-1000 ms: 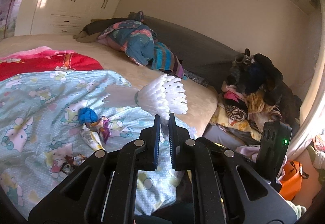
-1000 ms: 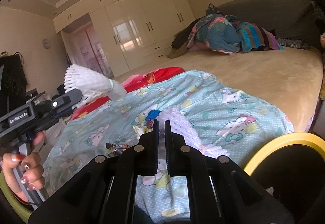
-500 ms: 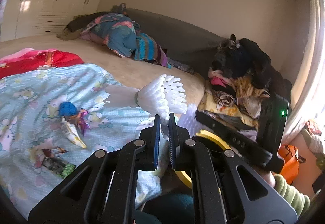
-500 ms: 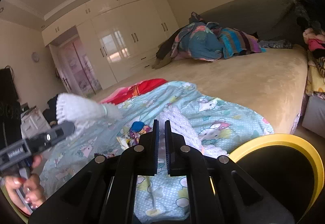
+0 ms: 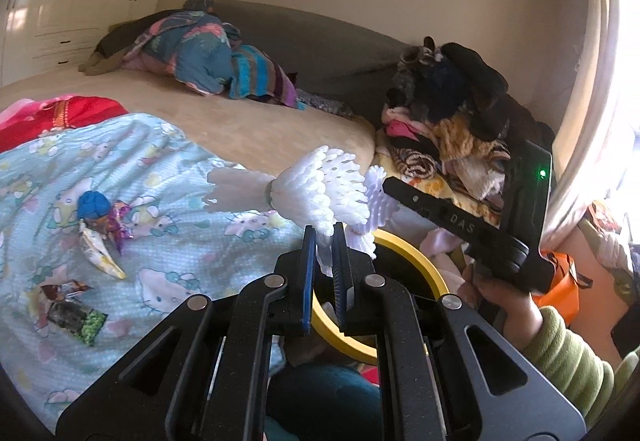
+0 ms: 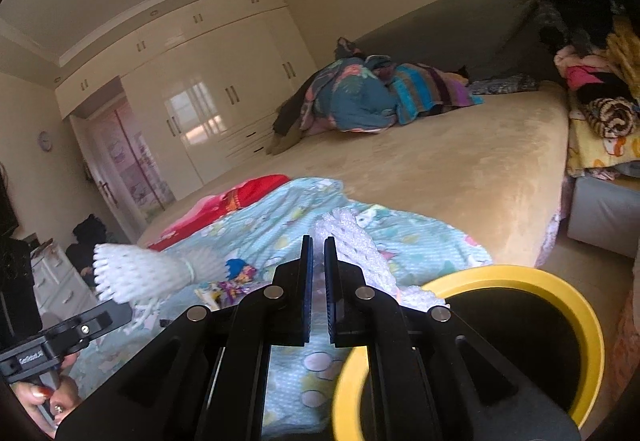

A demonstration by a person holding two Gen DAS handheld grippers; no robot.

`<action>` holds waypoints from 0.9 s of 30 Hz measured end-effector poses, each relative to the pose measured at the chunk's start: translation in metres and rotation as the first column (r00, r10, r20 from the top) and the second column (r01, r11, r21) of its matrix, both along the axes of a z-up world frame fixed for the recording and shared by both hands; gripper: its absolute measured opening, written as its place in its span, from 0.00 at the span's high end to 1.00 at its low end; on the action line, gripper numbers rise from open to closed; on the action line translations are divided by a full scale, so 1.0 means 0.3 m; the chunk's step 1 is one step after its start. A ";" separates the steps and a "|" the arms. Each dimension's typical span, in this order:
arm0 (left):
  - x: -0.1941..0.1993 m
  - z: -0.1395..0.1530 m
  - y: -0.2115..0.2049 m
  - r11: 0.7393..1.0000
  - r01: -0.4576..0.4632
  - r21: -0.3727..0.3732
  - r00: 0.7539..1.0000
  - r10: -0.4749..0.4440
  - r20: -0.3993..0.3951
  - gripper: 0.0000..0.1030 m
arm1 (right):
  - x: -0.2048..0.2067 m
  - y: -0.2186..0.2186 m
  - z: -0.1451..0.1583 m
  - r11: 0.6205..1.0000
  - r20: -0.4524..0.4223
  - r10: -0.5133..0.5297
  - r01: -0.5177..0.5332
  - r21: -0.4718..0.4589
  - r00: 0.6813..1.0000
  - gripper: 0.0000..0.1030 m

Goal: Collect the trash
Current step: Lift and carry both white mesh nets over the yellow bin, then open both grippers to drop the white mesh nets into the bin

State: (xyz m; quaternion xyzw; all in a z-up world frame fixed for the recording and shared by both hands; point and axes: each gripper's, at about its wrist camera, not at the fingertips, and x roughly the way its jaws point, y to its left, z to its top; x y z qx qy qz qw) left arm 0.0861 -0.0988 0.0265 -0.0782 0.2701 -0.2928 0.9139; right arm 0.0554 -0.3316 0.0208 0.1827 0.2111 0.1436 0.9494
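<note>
Gripping white foam netting, both grippers' jaws clamped: left gripper, right gripper

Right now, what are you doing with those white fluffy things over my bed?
A person is tidying trash with a gripper in each hand. The left gripper is shut on a white foam net, and the right gripper is shut on another white foam net. Both hang near the yellow-rimmed bin beside the bed. Neither net is in the bin yet. A few candy wrappers and a blue crumpled scrap lie on the cartoon-print blanket.
</note>
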 end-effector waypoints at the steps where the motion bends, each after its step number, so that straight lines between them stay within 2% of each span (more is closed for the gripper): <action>1: -0.003 -0.003 -0.008 1.000 0.008 0.003 1.000 -0.008 -0.001 0.95 | -0.002 -0.011 -0.003 1.000 -0.002 -0.008 0.008 0.004 1.000 0.94; 16: -0.033 -0.066 -0.179 0.984 0.169 0.063 0.985 -0.166 -0.039 0.95 | -0.018 -0.179 -0.066 0.991 -0.056 -0.122 0.124 0.051 0.991 0.94; 27: -0.029 -0.170 -0.320 0.952 0.298 0.071 0.946 -0.284 -0.153 0.95 | -0.032 -0.276 -0.120 0.979 -0.093 -0.164 0.173 0.108 0.982 0.94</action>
